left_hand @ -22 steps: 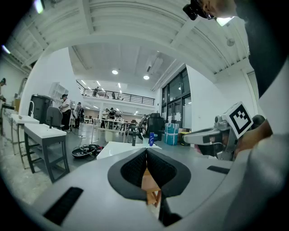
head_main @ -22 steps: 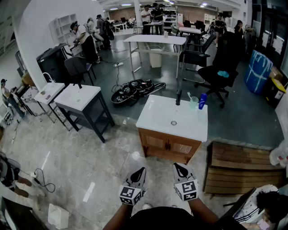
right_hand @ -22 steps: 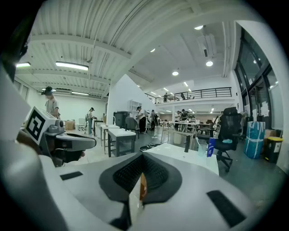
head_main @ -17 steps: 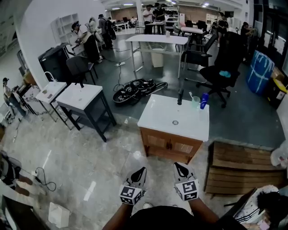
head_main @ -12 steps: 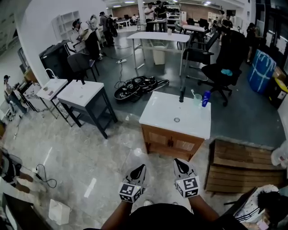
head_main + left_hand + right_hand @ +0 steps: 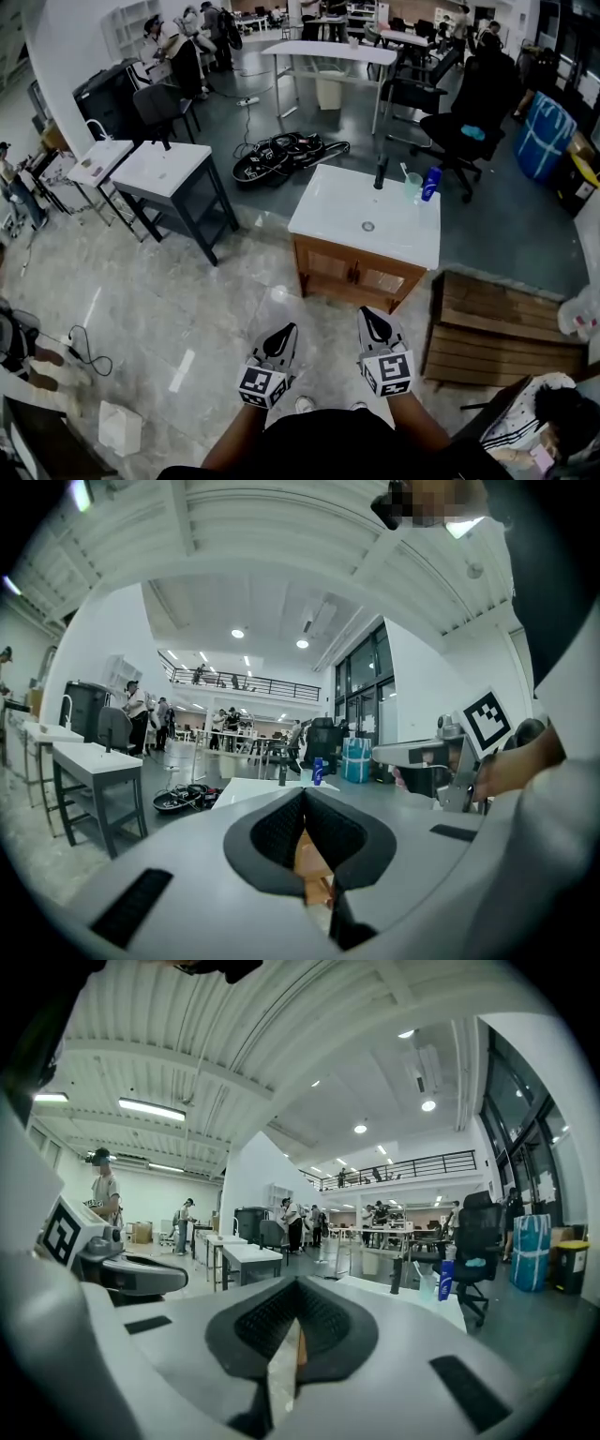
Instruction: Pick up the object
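Near the person's body, the left gripper (image 6: 287, 330) and the right gripper (image 6: 364, 315) are both clenched, holding nothing. Well ahead of them, a blue bottle (image 6: 430, 184) and a cup (image 6: 412, 187) stand at the back of the white washbasin cabinet (image 6: 337, 220).

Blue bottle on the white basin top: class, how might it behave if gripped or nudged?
The blue bottle stands upright, tall and narrow, so a sideways nudge would probably tip it. It looks like smooth plastic: likely stiff, perhaps slippery. The clear cup beside it might get knocked.
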`<control>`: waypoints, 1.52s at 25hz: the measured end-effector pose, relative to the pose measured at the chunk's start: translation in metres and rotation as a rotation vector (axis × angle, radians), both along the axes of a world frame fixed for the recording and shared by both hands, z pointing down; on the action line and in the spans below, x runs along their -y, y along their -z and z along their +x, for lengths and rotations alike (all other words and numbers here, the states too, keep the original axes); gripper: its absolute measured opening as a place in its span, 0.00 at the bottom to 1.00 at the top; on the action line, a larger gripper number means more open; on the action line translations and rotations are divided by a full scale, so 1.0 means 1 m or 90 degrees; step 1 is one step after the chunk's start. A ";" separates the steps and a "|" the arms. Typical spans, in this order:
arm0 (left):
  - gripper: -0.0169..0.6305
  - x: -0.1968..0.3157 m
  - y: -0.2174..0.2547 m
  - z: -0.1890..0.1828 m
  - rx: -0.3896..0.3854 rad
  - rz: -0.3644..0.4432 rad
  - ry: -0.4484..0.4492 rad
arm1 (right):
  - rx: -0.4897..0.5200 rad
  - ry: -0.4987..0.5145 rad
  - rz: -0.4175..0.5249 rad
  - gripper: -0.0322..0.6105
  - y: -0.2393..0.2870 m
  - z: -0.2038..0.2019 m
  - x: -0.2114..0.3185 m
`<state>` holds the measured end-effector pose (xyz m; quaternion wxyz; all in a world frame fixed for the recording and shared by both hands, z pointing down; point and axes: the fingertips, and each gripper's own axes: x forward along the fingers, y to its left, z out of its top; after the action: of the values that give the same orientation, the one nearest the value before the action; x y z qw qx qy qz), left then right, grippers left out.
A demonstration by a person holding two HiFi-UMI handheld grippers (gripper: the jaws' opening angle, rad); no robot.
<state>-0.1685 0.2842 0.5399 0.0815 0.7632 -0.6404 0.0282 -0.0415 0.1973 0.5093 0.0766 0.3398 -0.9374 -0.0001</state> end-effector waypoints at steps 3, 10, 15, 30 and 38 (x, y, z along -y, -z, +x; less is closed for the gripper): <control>0.06 -0.003 0.004 -0.002 0.000 0.009 -0.005 | -0.002 -0.009 0.000 0.08 -0.003 -0.001 -0.005; 0.06 0.009 0.004 -0.009 -0.004 0.006 -0.019 | -0.011 -0.022 -0.007 0.08 -0.008 -0.003 0.000; 0.06 0.032 0.005 -0.007 -0.005 0.001 -0.019 | -0.002 -0.019 -0.016 0.08 -0.008 -0.002 0.020; 0.06 0.144 0.008 0.016 0.018 -0.014 -0.046 | 0.022 -0.038 -0.023 0.08 -0.009 0.018 0.132; 0.06 0.219 0.009 0.052 0.030 -0.010 -0.057 | 0.036 -0.046 -0.040 0.08 -0.017 0.058 0.203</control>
<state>-0.1164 0.0656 0.5307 0.0710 0.7898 -0.6068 0.0545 0.0166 -0.0061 0.5260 0.0606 0.3709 -0.9258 0.0418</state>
